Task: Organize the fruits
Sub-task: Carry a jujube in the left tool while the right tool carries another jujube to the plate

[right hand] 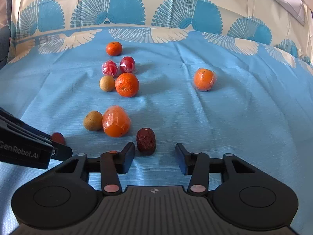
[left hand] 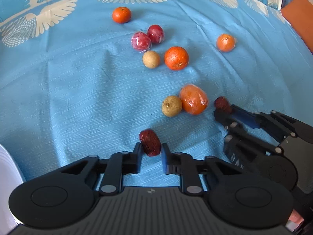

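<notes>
Left claw (left hand: 151, 146): pinching a dried red date (left hand: 150, 142), near centre of the blue cloth (left hand: 68, 98). Right claw (right hand: 154, 145): spread around a second date (right hand: 146, 141), not gripping. Step: gathering dates. Next, likely: right closes, both lift.

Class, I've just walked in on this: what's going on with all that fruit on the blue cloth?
A person is sorting fruit with two handheld grippers. The left gripper is shut on a dark red date. The right gripper is open, with a second date lying on the blue cloth at its fingertips, not yet gripped. The oranges, red wrapped fruits and tan round fruits lie scattered further off, untouched.
</notes>
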A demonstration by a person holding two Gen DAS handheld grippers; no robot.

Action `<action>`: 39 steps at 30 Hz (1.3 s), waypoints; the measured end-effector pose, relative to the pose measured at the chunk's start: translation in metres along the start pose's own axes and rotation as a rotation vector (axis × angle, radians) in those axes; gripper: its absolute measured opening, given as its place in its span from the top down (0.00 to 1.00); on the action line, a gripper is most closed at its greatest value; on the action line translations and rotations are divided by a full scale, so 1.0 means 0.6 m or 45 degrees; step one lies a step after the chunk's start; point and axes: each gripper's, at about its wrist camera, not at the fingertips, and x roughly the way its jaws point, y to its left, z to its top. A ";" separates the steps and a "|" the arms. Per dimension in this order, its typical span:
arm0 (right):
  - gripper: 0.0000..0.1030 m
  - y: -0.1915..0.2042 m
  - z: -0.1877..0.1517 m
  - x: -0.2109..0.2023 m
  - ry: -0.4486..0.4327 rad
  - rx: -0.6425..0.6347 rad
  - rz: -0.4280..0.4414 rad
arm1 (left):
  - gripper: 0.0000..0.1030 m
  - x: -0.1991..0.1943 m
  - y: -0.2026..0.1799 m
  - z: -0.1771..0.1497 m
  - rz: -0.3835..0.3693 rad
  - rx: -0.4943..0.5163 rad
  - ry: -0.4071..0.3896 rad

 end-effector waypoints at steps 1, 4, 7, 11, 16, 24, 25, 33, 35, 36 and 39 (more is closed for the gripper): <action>0.79 0.000 0.003 0.001 0.004 0.001 -0.002 | 0.80 -0.004 0.004 0.000 -0.017 -0.017 -0.004; 0.79 -0.008 0.009 -0.006 0.007 0.042 -0.016 | 0.80 -0.028 0.013 -0.001 -0.056 -0.050 -0.049; 0.79 -0.015 0.014 -0.045 -0.051 0.086 -0.026 | 0.80 -0.072 0.019 -0.008 -0.061 -0.080 -0.099; 0.79 -0.016 0.020 -0.125 -0.122 0.105 0.002 | 0.80 -0.169 0.034 -0.038 -0.075 -0.114 -0.203; 0.79 0.016 0.015 -0.226 -0.135 0.036 0.097 | 0.80 -0.307 0.060 -0.100 -0.022 -0.194 -0.316; 0.79 0.125 -0.002 -0.400 -0.171 -0.061 0.320 | 0.80 -0.472 0.116 -0.227 0.050 -0.320 -0.400; 0.79 0.138 -0.006 -0.419 -0.178 -0.071 0.340 | 0.80 -0.488 0.122 -0.243 0.059 -0.329 -0.411; 0.79 0.221 -0.046 -0.525 -0.221 -0.150 0.410 | 0.80 -0.563 0.152 -0.352 0.142 -0.384 -0.445; 0.79 0.239 -0.053 -0.538 -0.228 -0.182 0.422 | 0.80 -0.575 0.158 -0.371 0.156 -0.399 -0.460; 0.79 0.247 -0.056 -0.544 -0.232 -0.202 0.428 | 0.80 -0.580 0.160 -0.379 0.163 -0.408 -0.469; 0.79 0.270 -0.057 -0.555 -0.247 -0.263 0.448 | 0.80 -0.594 0.172 -0.408 0.171 -0.463 -0.496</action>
